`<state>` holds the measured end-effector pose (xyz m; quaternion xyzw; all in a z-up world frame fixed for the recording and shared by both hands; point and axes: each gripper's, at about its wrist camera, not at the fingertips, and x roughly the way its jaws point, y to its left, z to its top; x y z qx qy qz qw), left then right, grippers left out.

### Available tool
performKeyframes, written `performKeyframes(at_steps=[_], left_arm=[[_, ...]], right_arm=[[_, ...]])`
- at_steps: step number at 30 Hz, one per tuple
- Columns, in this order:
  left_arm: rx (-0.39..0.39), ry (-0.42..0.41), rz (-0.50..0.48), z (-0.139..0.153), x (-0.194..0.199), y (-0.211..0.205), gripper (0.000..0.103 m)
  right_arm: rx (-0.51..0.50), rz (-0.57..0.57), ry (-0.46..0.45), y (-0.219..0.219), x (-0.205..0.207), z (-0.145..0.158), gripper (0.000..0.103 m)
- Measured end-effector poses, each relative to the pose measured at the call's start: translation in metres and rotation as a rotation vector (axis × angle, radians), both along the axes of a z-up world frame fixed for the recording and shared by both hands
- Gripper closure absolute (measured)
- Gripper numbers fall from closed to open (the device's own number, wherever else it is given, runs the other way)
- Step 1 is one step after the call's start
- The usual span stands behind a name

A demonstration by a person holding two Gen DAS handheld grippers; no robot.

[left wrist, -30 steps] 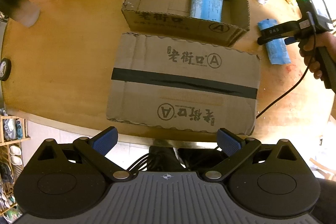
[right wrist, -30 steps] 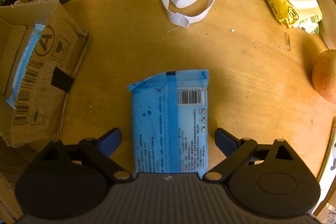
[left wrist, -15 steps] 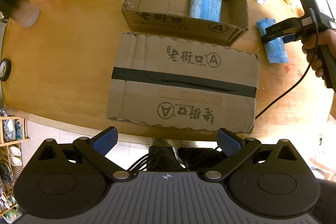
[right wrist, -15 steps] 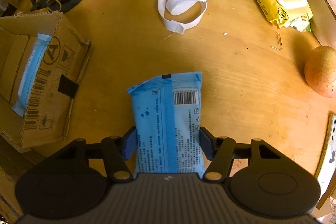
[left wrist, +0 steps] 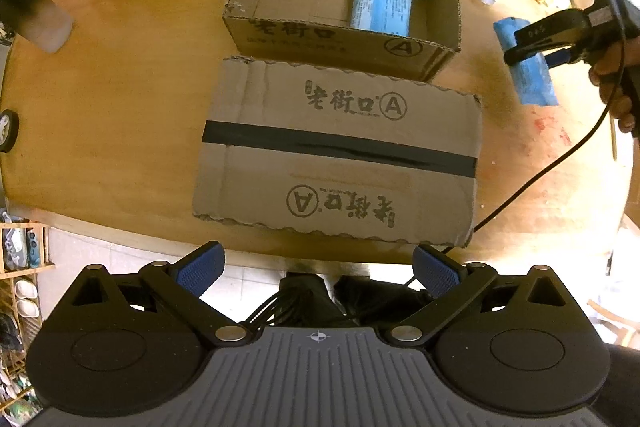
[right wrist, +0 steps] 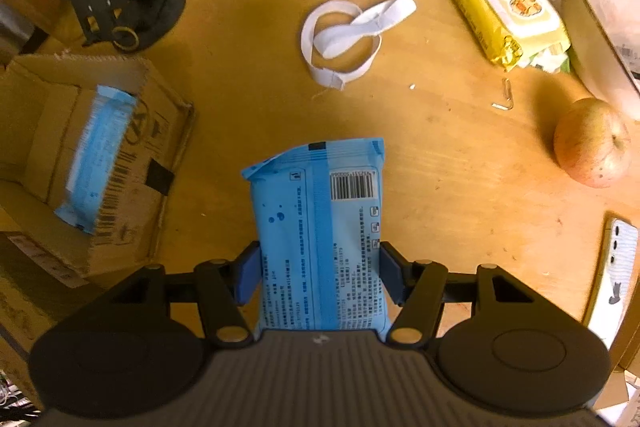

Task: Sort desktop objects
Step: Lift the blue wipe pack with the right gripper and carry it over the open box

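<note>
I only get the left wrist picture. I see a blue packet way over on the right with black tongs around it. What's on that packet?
Observer: The right wrist view shows the blue packet has a barcode and small print on it, and the right tongs squeeze it on both sides.
Operator: Is there any fruit on the table?
Observer: Yes, an apple lies off to the right, out of your picture.
Operator: What's that white loopy thing by the box?
Observer: It's a white band, loosely coiled on the table, beside a yellow pack of wipes.
</note>
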<state>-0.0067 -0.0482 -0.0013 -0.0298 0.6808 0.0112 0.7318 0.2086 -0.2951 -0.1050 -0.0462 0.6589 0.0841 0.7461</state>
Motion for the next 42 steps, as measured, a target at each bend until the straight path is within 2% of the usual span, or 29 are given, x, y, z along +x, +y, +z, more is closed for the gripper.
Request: performKeyframes(at_steps=[10, 17, 25, 42], left_arm=[[-0.003, -0.010, 0.006, 0.006, -0.015, 0.002, 0.000], [-0.012, -0.026, -0.054, 0.008, -0.015, 0.014, 0.000], [-0.028, -0.046, -0.100, 0.012, -0.010, 0.037, 0.000], [-0.054, -0.041, -0.127, 0.008, 0.001, 0.080, 0.000]], right_arm=[[0.023, -0.026, -0.017, -0.010, -0.002, 0.047, 0.044], [0.032, -0.083, -0.038, -0.007, -0.002, 0.066, 0.044], [0.051, -0.222, -0.013, -0.004, 0.004, 0.064, 0.044], [0.035, -0.301, -0.007, 0.031, 0.001, 0.059, 0.044]])
